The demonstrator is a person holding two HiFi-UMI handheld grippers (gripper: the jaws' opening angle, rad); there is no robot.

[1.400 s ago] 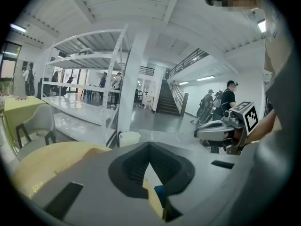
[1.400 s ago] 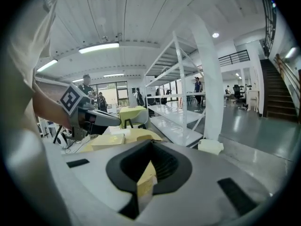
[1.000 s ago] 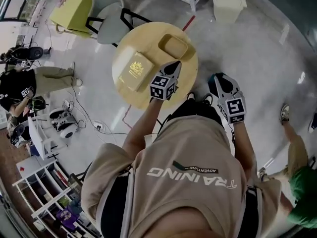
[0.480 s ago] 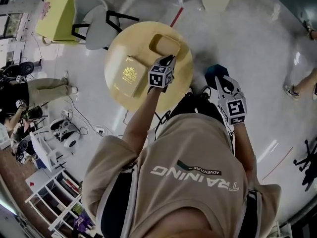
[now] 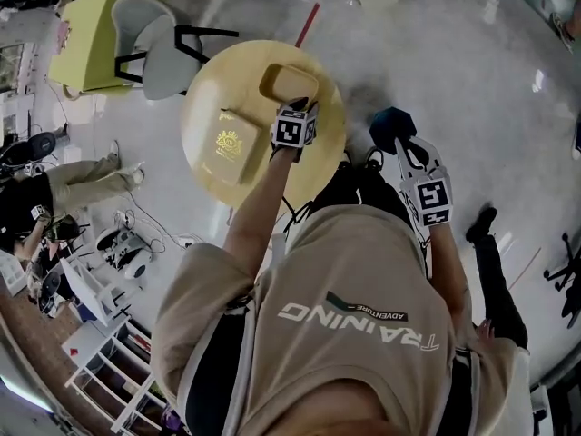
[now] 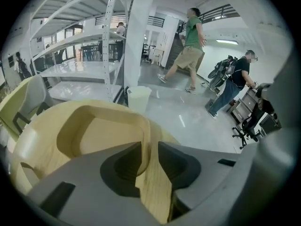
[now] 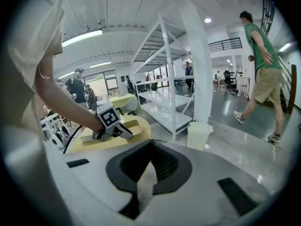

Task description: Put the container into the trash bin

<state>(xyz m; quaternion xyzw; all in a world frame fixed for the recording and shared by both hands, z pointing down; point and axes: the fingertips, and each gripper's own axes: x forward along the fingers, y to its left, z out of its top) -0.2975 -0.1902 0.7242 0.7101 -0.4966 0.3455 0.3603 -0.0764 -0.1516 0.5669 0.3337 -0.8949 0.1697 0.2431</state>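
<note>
Beige container (image 5: 289,82) rests on the bench (image 5: 201,116); the opening jaws of the left tool (image 5: 304,106) straddle its wall, not yet pressing, to grip it. Right tool (image 5: 392,127) idles aside, jaws together.

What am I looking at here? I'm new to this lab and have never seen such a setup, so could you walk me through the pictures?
There is no robot here: a person holds a two-jaw gripper in each hand. The head view comes from a camera on their head, looking down. Each gripper view looks along that gripper's own jaws. On the round yellow table lie an open container and a closed box with a gold emblem. The left gripper is at the container, its jaws opening with the container's wall between them, not yet gripped. The right gripper hangs off the table, jaws together, holding nothing. The pale trash bin stands on the floor beyond the table.
</note>
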